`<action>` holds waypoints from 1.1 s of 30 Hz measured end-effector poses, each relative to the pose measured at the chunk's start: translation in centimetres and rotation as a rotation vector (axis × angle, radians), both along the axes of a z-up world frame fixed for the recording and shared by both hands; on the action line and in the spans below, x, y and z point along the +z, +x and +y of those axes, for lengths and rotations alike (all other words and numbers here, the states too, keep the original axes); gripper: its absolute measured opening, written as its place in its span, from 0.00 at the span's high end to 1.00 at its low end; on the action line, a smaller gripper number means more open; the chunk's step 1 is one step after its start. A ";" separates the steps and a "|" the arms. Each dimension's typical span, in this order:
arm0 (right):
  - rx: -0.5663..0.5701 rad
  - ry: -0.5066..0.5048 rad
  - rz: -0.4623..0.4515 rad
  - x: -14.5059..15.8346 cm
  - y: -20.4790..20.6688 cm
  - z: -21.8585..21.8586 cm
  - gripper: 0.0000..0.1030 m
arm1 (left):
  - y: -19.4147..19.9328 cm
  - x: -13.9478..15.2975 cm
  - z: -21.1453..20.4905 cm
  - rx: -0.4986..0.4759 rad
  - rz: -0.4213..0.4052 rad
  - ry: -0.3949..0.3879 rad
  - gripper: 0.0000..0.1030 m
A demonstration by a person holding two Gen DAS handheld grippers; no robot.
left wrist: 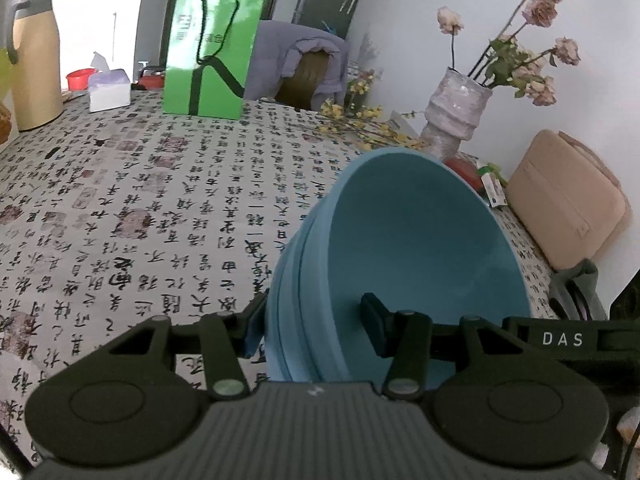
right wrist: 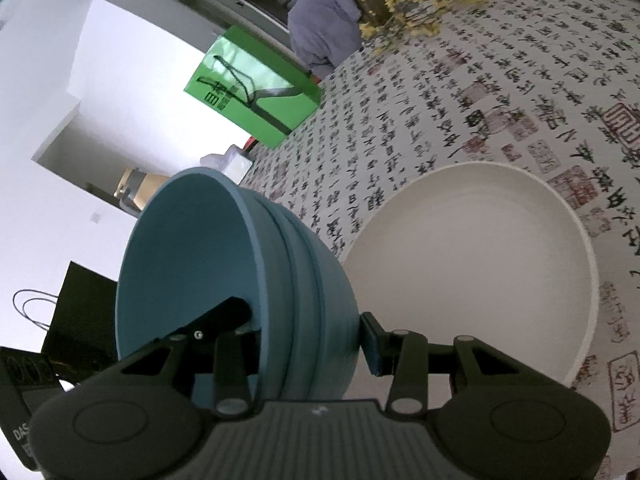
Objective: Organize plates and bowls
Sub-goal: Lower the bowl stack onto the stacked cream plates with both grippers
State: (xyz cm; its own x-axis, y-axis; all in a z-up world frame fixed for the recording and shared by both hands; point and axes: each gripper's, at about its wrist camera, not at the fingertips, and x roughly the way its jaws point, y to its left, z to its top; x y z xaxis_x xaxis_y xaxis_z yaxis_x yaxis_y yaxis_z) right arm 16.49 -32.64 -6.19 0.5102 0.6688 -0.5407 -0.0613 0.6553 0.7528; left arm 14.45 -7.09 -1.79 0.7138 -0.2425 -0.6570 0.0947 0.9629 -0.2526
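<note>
Blue bowls (left wrist: 404, 256), nested into a stack of what looks like three going by the ridged rims, hang in the air between the two grippers, tipped well off level above the table. The left gripper (left wrist: 316, 322) pinches the stack's wall on one side, one finger inside the inner bowl and one against the outer shell; the right gripper (right wrist: 308, 328) clamps the opposite side in the same way. Sharing the load across two rims probably keeps the loose stack from sliding apart while it is carried, and the inside-outside pinch presses all the walls together.

Just beside the stack in the right wrist view, a white plate (right wrist: 472, 264) with a raised rim lies flat on the table; it looks like the likely place to set the bowls, though that is only a judgement.

Covering the table is a tablecloth (left wrist: 140, 208) printed with black calligraphy and red seals. Farther back stand a green paper bag (left wrist: 212, 52), a beige thermos jug (left wrist: 34, 56), a tissue box (left wrist: 109, 90) and a small red container (left wrist: 80, 79). A textured vase of dried roses (left wrist: 456, 108) stands near the white wall, with yellow flower sprigs (left wrist: 360, 120) lying next to it and a tan pouch (left wrist: 568, 196) at the table's edge. A grey-purple jacket (left wrist: 304, 56) is draped over a chair beyond.
</note>
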 end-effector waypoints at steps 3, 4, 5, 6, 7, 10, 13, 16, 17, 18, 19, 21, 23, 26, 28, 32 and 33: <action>-0.019 0.000 0.003 -0.2 -0.1 -0.7 0.60 | 0.4 -0.1 -0.7 -0.017 0.003 0.001 0.51; -0.027 -0.001 0.005 -0.3 -0.1 -1.0 0.60 | 0.5 -0.2 -0.9 -0.022 0.004 0.000 0.51; -0.033 -0.001 0.006 -0.3 -0.1 -1.2 0.60 | 0.6 -0.2 -1.2 -0.029 0.005 -0.001 0.51; -0.040 -0.002 0.006 -0.4 -0.1 -1.4 0.60 | 0.7 -0.3 -1.4 -0.035 0.005 0.000 0.51; -0.046 -0.002 0.008 -0.5 -0.2 -1.7 0.60 | 0.8 -0.3 -1.6 -0.042 0.007 0.000 0.51; -0.061 0.000 0.011 -0.6 -0.3 -2.4 0.60 | 1.1 -0.4 -2.3 -0.061 0.010 0.002 0.51; -0.080 0.002 0.012 -0.7 -0.5 -3.0 0.60 | 1.3 -0.5 -3.1 -0.083 0.007 0.009 0.51; -0.098 0.004 0.015 -0.9 -0.7 -3.7 0.60 | 1.5 -0.6 -3.8 -0.101 0.003 0.017 0.51; -0.102 0.003 0.017 -1.0 -0.6 -3.8 0.60 | 1.6 -0.7 -4.0 -0.106 0.006 0.017 0.51; -0.107 0.002 0.019 -1.1 -0.7 -4.0 0.60 | 1.7 -0.8 -4.2 -0.112 0.009 0.017 0.51; -0.112 0.001 0.022 -1.2 -0.7 -4.2 0.60 | 1.8 -0.8 -4.3 -0.117 0.011 0.016 0.51; -0.120 -0.002 0.028 -1.4 -0.7 -4.4 0.60 | 2.1 -1.1 -4.7 -0.129 0.017 0.020 0.51; -0.126 -0.011 0.032 -1.5 -0.8 -4.7 0.60 | 2.3 -1.2 -5.2 -0.139 0.020 0.038 0.51; -0.136 -0.019 0.037 -1.7 -0.8 -5.0 0.60 | 2.4 -1.5 -5.6 -0.153 0.018 0.046 0.51; -0.139 -0.024 0.035 -1.7 -0.8 -5.2 0.60 | 2.5 -1.6 -5.8 -0.160 0.018 0.042 0.51; -0.149 -0.044 0.038 -1.8 -0.7 -5.5 0.60 | 2.8 -2.1 -6.2 -0.170 0.031 0.046 0.51; -0.152 -0.052 0.038 -1.9 -0.6 -5.5 0.60 | 2.9 -2.3 -6.2 -0.171 0.036 0.045 0.51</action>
State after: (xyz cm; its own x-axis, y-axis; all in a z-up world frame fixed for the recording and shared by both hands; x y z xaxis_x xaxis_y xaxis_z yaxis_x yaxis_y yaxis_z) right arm 15.87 -38.14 -8.05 0.5813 0.5565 -0.5936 0.0695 0.6929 0.7177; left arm 17.37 -13.33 -4.07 0.6402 -0.3279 -0.6947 0.2497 0.9440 -0.2155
